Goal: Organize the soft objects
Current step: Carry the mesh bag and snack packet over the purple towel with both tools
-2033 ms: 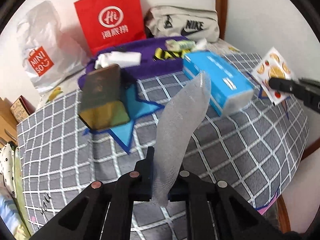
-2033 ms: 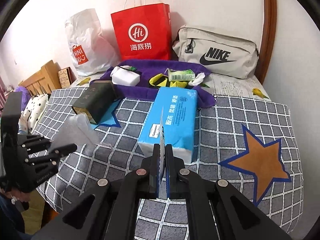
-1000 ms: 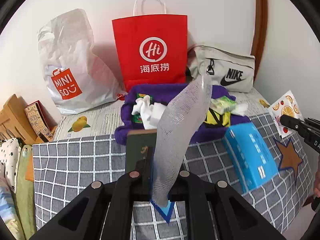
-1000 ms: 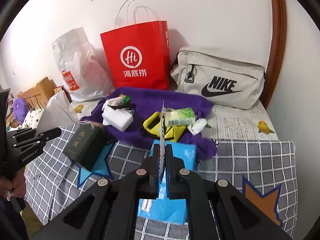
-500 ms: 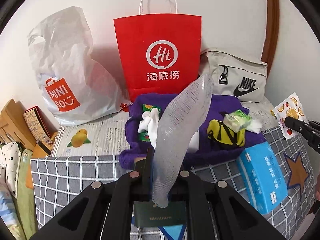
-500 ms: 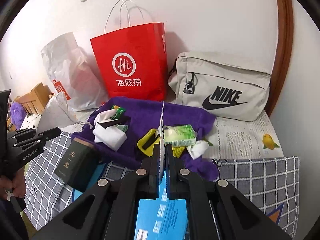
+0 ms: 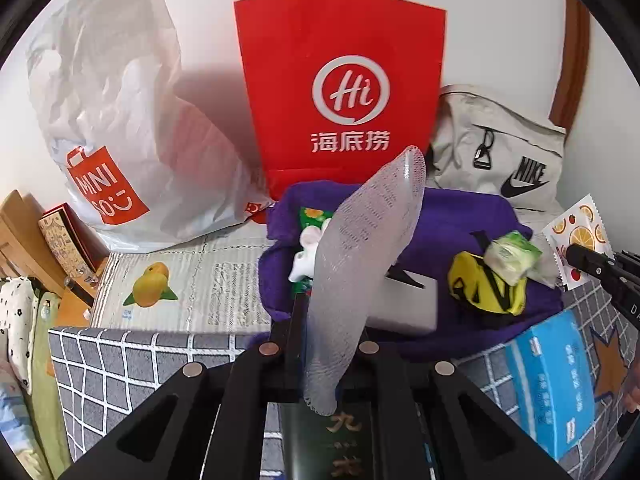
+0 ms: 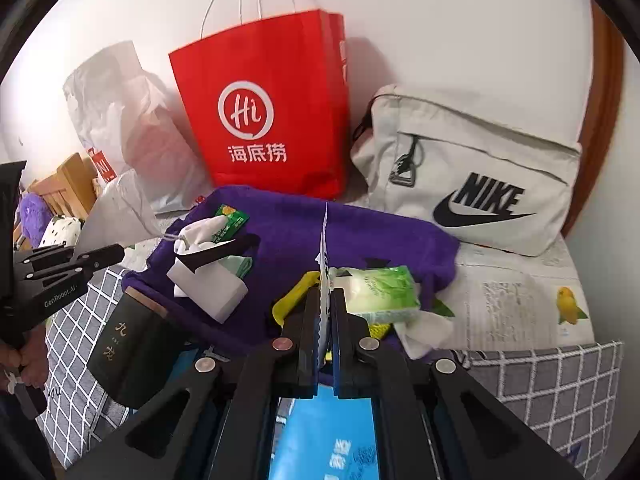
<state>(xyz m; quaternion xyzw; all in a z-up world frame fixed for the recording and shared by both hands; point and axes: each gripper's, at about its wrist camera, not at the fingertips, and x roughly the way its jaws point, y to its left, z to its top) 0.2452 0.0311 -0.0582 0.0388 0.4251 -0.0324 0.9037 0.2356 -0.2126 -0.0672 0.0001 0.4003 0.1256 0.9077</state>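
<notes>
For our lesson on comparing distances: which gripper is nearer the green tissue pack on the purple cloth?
Right. The right gripper has its tips just beside the green tissue pack; the left gripper is off beyond the purple cloth's left edge.

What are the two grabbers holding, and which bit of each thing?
The left gripper pinches a clear dotted plastic pouch by its bottom end. The right gripper pinches a flat fruit-print packet along its lower edge.

The translucent mesh pouch (image 7: 360,268) hides part of the white box (image 7: 404,304); the blue tissue pack (image 8: 324,436) is cut off below.
</notes>
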